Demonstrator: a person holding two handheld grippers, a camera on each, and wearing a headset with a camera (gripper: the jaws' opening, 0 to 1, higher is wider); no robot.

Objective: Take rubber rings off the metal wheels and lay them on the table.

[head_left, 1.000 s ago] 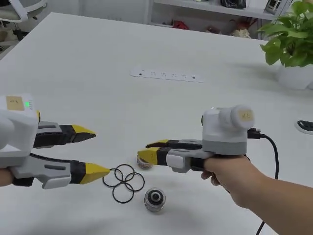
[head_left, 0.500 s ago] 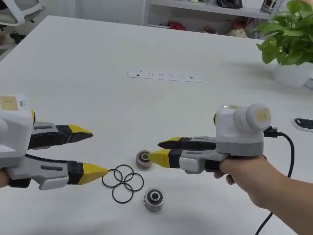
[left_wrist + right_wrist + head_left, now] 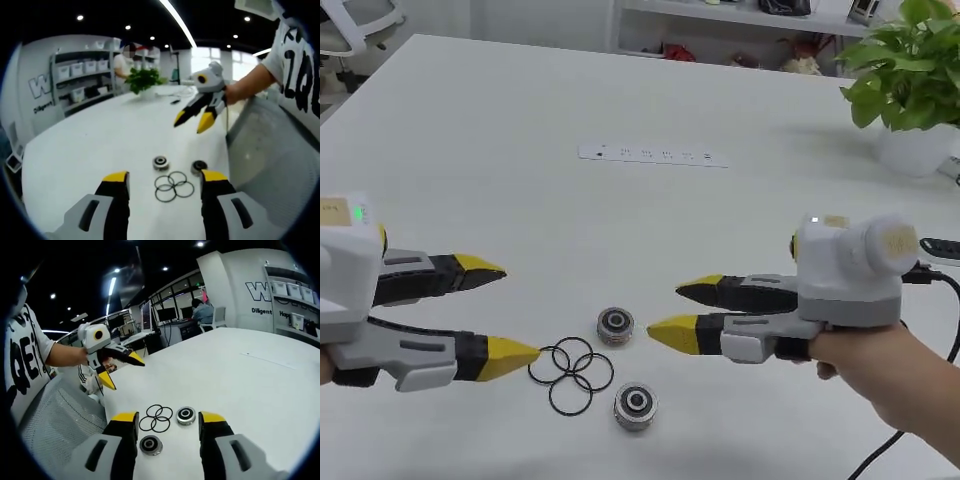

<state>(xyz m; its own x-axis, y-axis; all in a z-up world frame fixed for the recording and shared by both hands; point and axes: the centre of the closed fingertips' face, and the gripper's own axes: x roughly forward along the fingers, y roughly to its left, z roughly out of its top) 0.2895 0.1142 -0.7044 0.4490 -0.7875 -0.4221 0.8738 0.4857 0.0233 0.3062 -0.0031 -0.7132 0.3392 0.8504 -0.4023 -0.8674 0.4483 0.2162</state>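
A: What lies closest?

B: The near wheel (image 3: pixel 636 406), metal with a dark centre. It lies flat on the white table (image 3: pixel 470 130), just right of the rubber rings (image 3: pixel 572 372) and slightly nearer than they are.

A: And the rings themselves?

B: Several thin black loops overlap in one small cluster, flat on the table, not on either wheel. I cannot tell whether any ring sits on a wheel.

A: Where is the left gripper?

B: The left gripper (image 3: pixel 520 311) reaches in from the left of the rings. Its jaws stand wide apart with nothing between them. The lower yellow tip is just beside the left edge of the rings, not touching them. The upper tip is farther back, left of the rings.

A: The second wheel?

B: The far wheel (image 3: pixel 615 325) lies just beyond the rings and a little to their right, close to them but apart.

A: And the right gripper?

B: The right gripper (image 3: pixel 663 310), held in a hand (image 3: pixel 865 365), points in from the right of the rings. Its tips are beside the far wheel's right side and clear of it. Its jaws are parted, less widely than the left gripper's, and they grip nothing.

A: Farther out?

B: Well beyond the rings a white power strip (image 3: pixel 653 156) lies across the table. Farther still, to the right, a potted plant (image 3: pixel 900 70) stands near the table's far edge. Shelves (image 3: pixel 740 30) stand behind the table.
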